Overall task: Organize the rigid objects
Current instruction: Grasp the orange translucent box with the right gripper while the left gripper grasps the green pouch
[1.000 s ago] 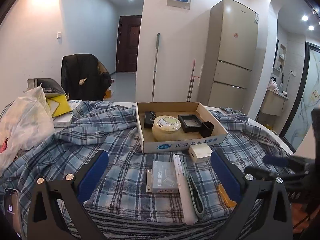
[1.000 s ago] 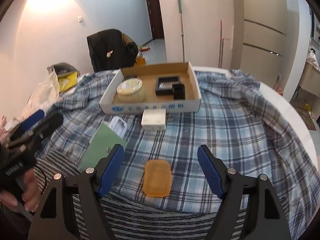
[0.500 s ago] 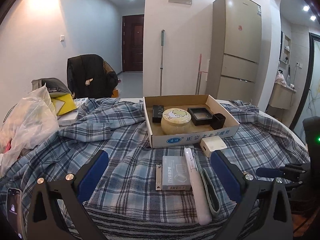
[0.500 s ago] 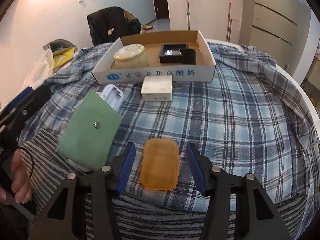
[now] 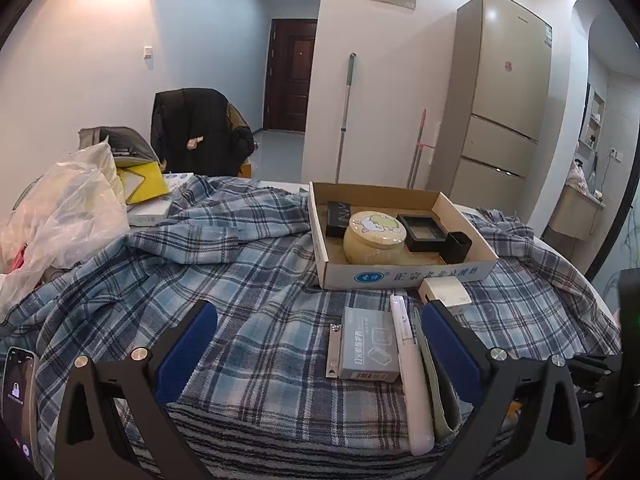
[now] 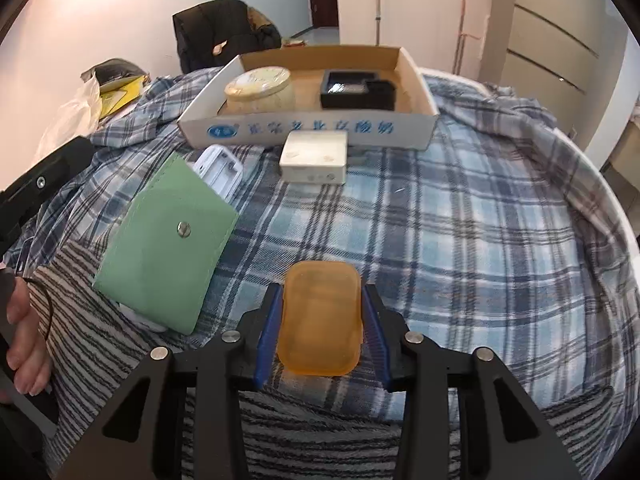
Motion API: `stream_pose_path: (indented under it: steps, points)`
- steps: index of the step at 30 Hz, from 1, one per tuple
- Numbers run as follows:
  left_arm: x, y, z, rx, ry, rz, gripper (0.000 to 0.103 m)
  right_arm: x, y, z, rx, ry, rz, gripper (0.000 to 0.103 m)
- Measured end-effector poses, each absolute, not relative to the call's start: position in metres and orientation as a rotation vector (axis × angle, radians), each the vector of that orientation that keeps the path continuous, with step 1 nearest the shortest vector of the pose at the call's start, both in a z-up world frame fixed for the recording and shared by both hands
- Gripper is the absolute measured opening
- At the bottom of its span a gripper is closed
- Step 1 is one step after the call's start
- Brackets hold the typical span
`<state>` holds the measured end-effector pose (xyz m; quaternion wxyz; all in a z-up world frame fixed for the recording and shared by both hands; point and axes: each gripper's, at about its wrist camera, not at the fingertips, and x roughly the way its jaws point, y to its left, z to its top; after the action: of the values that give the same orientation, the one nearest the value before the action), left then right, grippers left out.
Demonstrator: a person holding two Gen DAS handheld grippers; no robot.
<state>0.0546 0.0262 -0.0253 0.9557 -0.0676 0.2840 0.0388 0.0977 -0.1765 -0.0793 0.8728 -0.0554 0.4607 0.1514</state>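
Left gripper (image 5: 318, 338): fingers spread wide, holding nothing, hovering over the plaid blanket (image 6: 480, 216); risk: low.
Green snap pouch (image 6: 168, 248): lying flat just left of the right gripper, overlapping a white case (image 6: 219, 170); risk: snagged if the lift swings left.
Right gripper (image 6: 322, 320): blue pads closed against both long sides of the orange soap-shaped box (image 6: 320, 316), which lies on the blanket; risk: smooth rounded edges may slip, or soft cloth drag it askew.
White adapter block (image 6: 314, 156): touching the cardboard tray (image 6: 308, 130) front; risk: obstructs a low approach.
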Motion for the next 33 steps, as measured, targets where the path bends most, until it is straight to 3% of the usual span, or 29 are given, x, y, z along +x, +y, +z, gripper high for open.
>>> stream_pose_path:
  steps: [11,19,26,30,33]
  points:
    - [0.049,0.027,-0.011,-0.196,0.669,-0.002,0.103,0.094,-0.208,-0.084,-0.117,1.037,0.289,0.038]
    - [0.042,0.012,-0.018,-0.182,0.772,-0.107,0.078,0.088,-0.205,-0.088,-0.143,1.002,0.304,0.04]
    - [0.057,-0.022,-0.028,-0.103,0.844,-0.165,0.075,0.086,-0.207,-0.089,-0.136,0.979,0.321,0.04]
    - [0.065,-0.036,-0.036,-0.059,0.88,-0.156,0.06,0.085,-0.209,-0.089,-0.112,0.975,0.34,0.039]
    - [0.067,-0.038,-0.04,-0.063,0.882,-0.152,0.058,0.085,-0.213,-0.088,-0.088,0.973,0.346,0.039]
